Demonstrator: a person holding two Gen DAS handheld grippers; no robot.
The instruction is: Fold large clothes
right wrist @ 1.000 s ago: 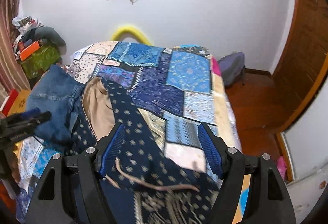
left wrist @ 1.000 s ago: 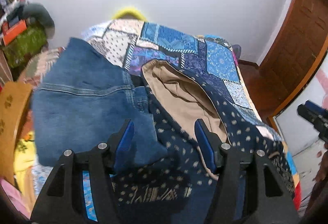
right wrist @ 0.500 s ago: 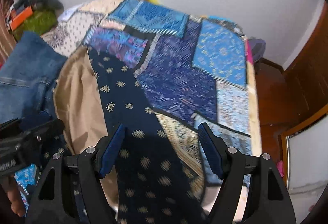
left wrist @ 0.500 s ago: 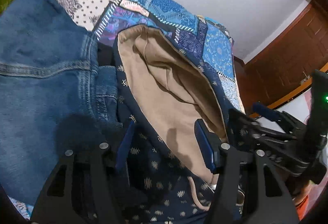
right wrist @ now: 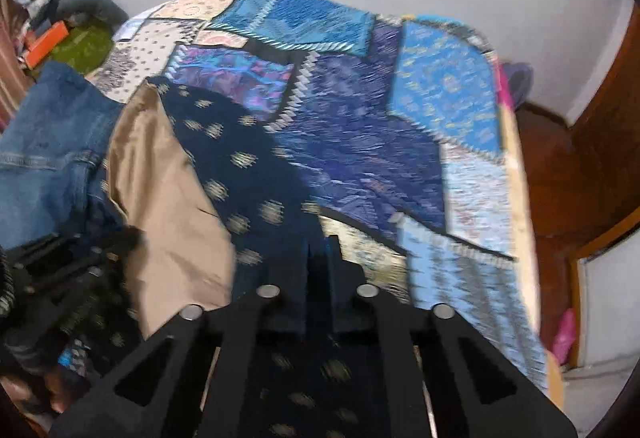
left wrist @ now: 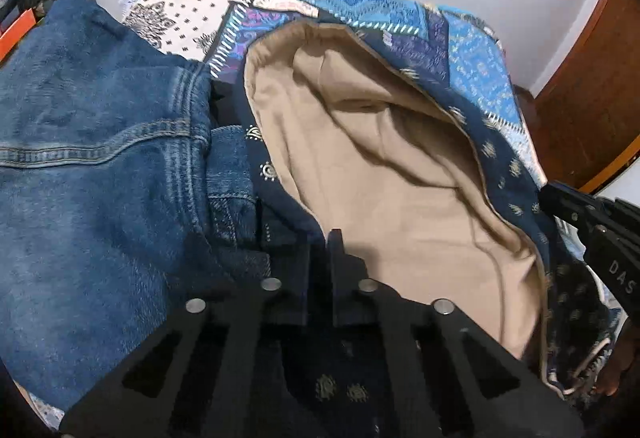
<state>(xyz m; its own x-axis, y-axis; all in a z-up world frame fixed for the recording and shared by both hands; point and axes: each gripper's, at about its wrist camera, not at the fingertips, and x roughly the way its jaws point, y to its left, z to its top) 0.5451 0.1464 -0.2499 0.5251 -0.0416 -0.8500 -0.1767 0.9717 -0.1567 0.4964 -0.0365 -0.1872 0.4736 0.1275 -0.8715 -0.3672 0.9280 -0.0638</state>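
Observation:
A navy hoodie with small gold prints (right wrist: 240,157) and a tan lining (left wrist: 380,165) lies on a patchwork bed (right wrist: 360,141). Its hood opens toward the far end. My left gripper (left wrist: 320,242) is shut on the hoodie's navy edge beside the tan lining. My right gripper (right wrist: 320,246) is shut on the navy fabric at the hoodie's right side. The right gripper's body shows at the right edge of the left wrist view (left wrist: 600,238). The left gripper shows at the lower left of the right wrist view (right wrist: 60,262).
A blue denim garment (left wrist: 88,157) lies left of the hoodie, touching it, and also shows in the right wrist view (right wrist: 48,149). Clutter with an orange box (right wrist: 44,37) sits far left. A wooden door (right wrist: 600,141) and bare floor are to the right of the bed.
Both grippers have closed from open onto the hoodie fabric. Both cameras moved lower and closer to the garment.

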